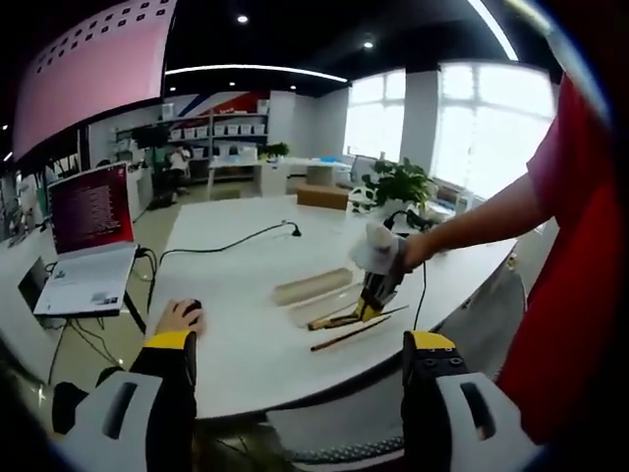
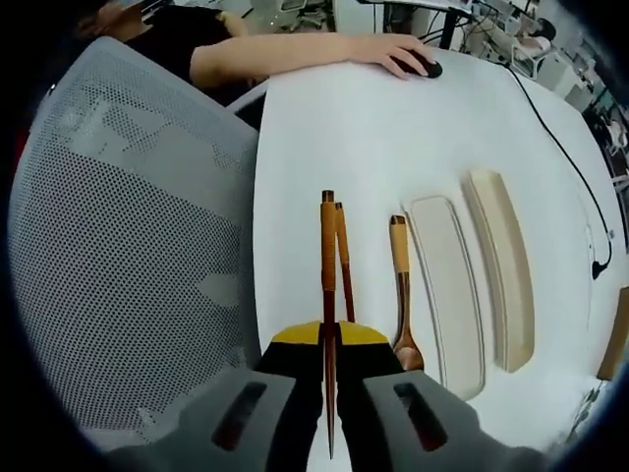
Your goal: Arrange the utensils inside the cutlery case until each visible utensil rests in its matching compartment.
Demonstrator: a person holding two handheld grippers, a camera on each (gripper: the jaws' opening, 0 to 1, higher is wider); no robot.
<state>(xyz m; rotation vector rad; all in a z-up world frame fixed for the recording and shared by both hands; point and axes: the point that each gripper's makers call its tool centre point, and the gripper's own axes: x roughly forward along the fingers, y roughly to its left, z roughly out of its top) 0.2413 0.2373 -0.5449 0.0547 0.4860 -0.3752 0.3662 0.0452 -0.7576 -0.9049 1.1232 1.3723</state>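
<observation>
On the white table (image 2: 324, 118), my right gripper (image 2: 329, 336) is shut on a brown chopstick (image 2: 328, 256) that runs straight between its jaws. A second chopstick (image 2: 343, 261) lies just right of it, and a wooden spoon (image 2: 400, 285) lies further right. Beyond the spoon rest the pale case tray (image 2: 447, 290) and the beige lid (image 2: 501, 280), both with nothing in them. In the left gripper view, the right gripper (image 1: 371, 295) hangs over the utensils (image 1: 346, 332) beside the case (image 1: 313, 287). My left gripper (image 1: 300, 344) stands open, back from the table's near edge.
A grey mesh chair back (image 2: 118, 246) stands against the table edge. Another person's hand (image 1: 179, 317) rests on a black mouse (image 2: 428, 69). A black cable (image 1: 231, 239) crosses the table. A laptop (image 1: 88, 236) sits far left and a potted plant (image 1: 398, 182) at the back.
</observation>
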